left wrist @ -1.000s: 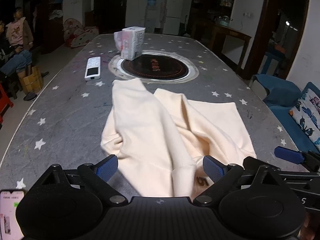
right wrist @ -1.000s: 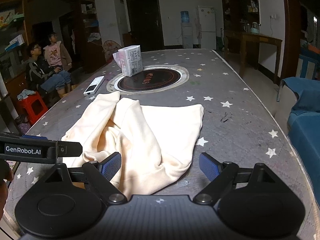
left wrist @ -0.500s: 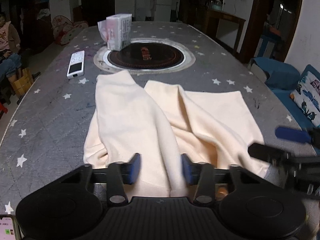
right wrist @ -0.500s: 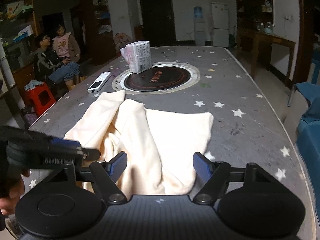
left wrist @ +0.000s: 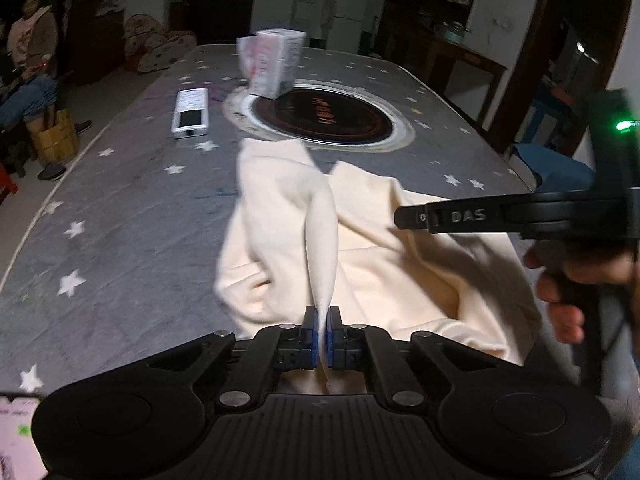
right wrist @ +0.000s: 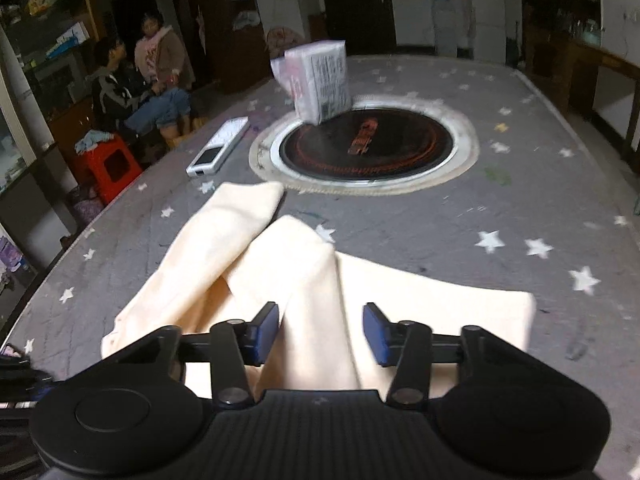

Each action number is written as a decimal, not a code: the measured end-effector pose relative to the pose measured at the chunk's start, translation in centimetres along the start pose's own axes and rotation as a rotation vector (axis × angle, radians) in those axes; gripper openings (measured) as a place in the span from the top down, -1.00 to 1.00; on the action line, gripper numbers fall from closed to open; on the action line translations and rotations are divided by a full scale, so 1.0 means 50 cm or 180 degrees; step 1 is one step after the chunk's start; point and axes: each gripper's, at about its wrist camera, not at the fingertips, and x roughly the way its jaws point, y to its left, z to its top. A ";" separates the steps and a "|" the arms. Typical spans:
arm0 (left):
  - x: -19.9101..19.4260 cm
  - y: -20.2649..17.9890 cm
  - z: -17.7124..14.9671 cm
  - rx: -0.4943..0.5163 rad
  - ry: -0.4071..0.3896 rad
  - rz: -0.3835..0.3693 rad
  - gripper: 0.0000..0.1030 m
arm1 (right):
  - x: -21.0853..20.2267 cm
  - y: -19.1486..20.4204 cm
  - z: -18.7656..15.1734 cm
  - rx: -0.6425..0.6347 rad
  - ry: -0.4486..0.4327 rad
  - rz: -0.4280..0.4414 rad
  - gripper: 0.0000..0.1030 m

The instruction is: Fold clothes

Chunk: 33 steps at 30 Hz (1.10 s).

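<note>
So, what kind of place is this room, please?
Probably a home living or dining room: a long star-patterned table with a built-in round cooktop, a white fridge and a water dispenser behind.

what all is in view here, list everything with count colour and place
garment: one, cream, rumpled on the near part of the table
table: one, grey cover with white stars
round cooktop: one, black with a pale ring, set in the table's middle
packet: one, white with pink, on the cooktop's far left rim
remote: one, white, on the table left of the cooktop
stool: one, red, on the floor at left
seated people: two, beside the table at left
fridge: one, white, far wall
left hand-held gripper: one, black with blue pads, shut on a ridge of the garment
right hand-held gripper: one, black with blue pads, jaws just closing, garment between them, not yet pinched
</note>
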 end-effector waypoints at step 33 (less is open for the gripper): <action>0.011 0.001 0.029 0.0207 -0.0149 0.0133 0.18 | -0.380 -0.108 -0.269 0.0238 -0.0304 -0.1078 0.87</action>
